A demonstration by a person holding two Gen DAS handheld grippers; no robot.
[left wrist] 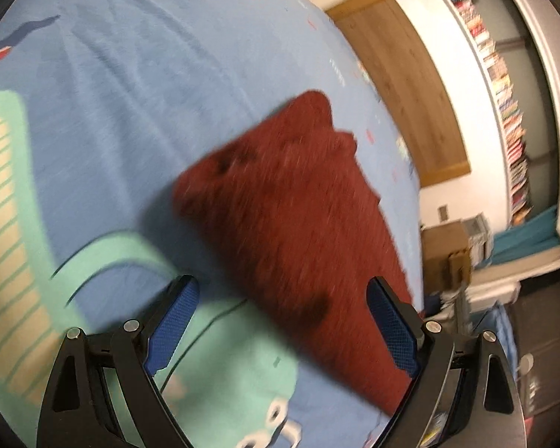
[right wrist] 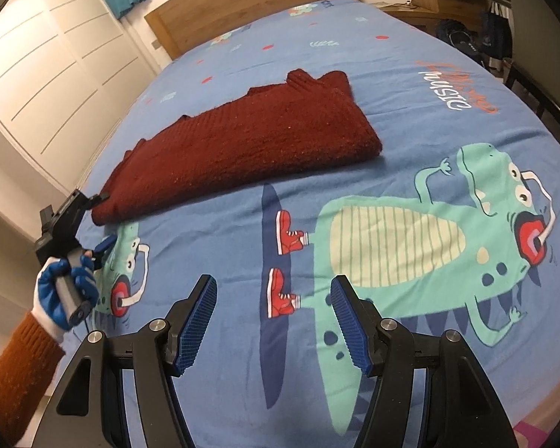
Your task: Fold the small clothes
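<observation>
Blue bedspread point(right wrist: 392, 86), folded sweater point(right wrist: 242, 142); both grippers' jaws apart, empty.

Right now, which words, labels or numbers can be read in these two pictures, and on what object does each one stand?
"music": white letters, seen upside down, printed on the blue dinosaur-print bed sheet at.
Orange lettering beside it: too distorted to read.
Dark word at the sheet's far edge: too small.
Colourful book spines on the wall shelf: blurred.
Dark red knitted garment: no text.

left cam: close, tilted, past left tongs point(left wrist: 283, 300) onto sweater point(left wrist: 291, 201)
right cam: farther back, over right tongs point(right wrist: 273, 298)
shared: sweater, bedsheet point(right wrist: 392, 86)
</observation>
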